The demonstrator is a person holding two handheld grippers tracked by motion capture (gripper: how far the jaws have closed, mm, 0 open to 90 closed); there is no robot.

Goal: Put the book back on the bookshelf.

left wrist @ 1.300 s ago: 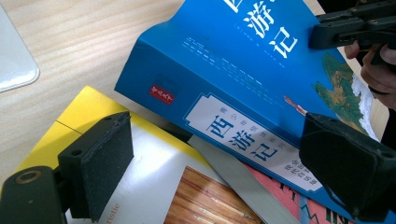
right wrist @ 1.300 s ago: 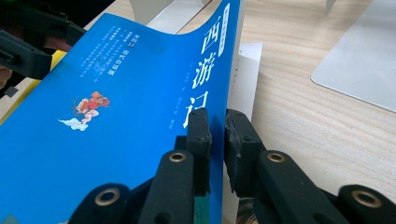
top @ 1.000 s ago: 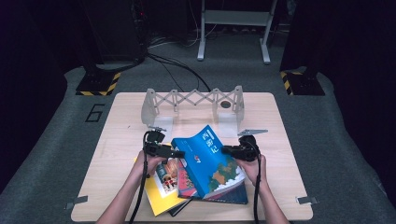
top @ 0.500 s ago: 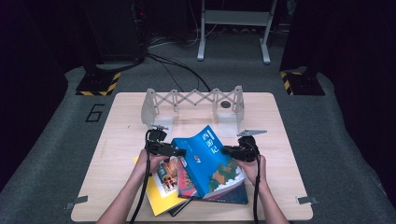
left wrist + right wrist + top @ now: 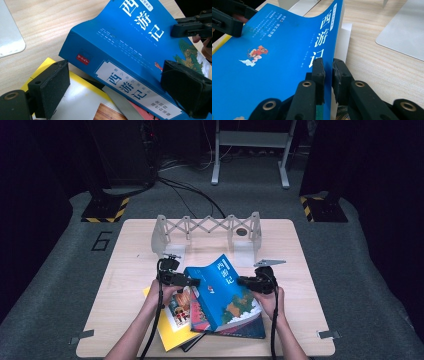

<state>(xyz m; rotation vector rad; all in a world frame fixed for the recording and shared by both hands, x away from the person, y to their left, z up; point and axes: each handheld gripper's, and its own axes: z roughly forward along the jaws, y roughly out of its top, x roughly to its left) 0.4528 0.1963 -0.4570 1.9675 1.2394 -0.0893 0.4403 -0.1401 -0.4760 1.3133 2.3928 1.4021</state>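
We see the blue book (image 5: pixel 225 292) atop the stack at table (image 5: pixel 125 255) 6 o'clock, long axis 11-to-5, right hand-held gripper (image 5: pixel 328 75) clamping its cover edge, left hand-held gripper (image 5: pixel 115 92) open astride its spine.

A white scissor-lattice rack (image 5: pixel 207 227) stands at the far edge of the wooden worktop (image 5: pixel 125 270); grey carpet (image 5: pixel 365 270) surrounds it.
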